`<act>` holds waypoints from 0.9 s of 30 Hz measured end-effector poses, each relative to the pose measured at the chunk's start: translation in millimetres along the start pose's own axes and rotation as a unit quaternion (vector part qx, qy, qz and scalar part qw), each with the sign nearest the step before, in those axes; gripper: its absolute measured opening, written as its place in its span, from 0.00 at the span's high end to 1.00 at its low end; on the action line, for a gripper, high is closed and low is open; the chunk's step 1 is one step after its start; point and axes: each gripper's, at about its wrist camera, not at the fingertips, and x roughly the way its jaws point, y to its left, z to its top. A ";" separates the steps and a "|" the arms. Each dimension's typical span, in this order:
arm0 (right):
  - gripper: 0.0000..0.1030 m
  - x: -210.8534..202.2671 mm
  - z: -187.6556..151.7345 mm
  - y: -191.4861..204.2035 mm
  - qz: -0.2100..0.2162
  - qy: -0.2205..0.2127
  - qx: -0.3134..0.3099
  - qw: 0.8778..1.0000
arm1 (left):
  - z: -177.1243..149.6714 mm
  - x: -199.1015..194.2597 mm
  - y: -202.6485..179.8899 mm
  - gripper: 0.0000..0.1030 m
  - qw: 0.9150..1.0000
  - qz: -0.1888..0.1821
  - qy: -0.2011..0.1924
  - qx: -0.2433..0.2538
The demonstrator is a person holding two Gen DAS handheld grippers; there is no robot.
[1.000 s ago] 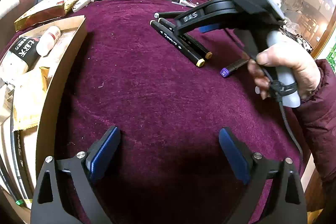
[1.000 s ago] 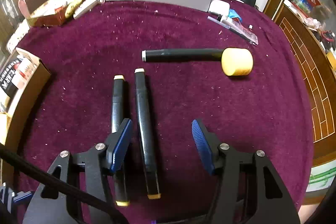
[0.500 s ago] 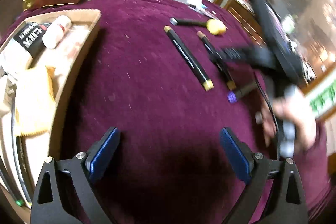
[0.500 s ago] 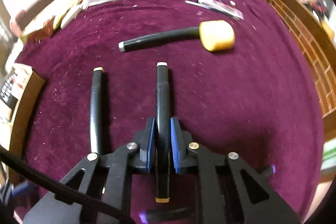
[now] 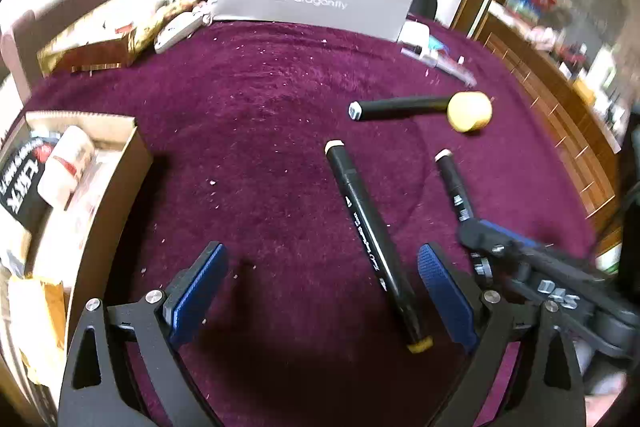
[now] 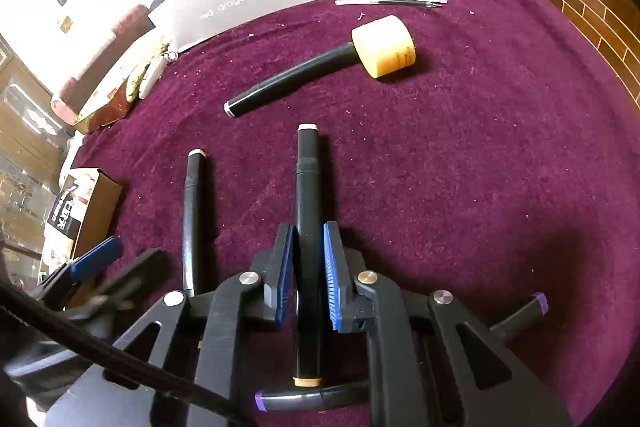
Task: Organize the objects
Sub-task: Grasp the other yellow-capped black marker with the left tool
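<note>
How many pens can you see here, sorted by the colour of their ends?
Cream-ended pens: 2, one lying on the cloth, one clamped in the right gripper.
Purple-ended pen: 1, lying under that gripper.
Grey-ended pen with a yellow head: 1.
Total: 4.

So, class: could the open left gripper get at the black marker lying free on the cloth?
Probably yes. The left gripper is open, the marker lies just ahead by its right finger, and nothing covers it.
</note>
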 end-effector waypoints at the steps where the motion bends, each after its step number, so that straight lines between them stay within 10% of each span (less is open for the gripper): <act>1: 0.89 0.1 -0.7 0.7 -0.002 -0.001 -0.001 1.000 | -1.1 4.0 -4.4 0.13 1.000 0.006 -0.001 0.008; 5: 0.89 0.2 -1.8 3.6 -0.008 -0.003 -0.005 1.000 | -0.5 18.8 -9.4 0.24 1.000 0.028 -0.002 0.012; 10: 0.89 0.1 -3.5 4.6 -0.015 -0.010 -0.011 1.000 | -3.8 15.8 -13.4 0.89 0.997 0.037 -0.017 0.063; 27: 0.72 6.1 -11.7 35.7 -0.089 -0.029 -0.065 0.993 | -15.4 -0.5 13.5 0.86 0.999 0.007 -0.015 0.037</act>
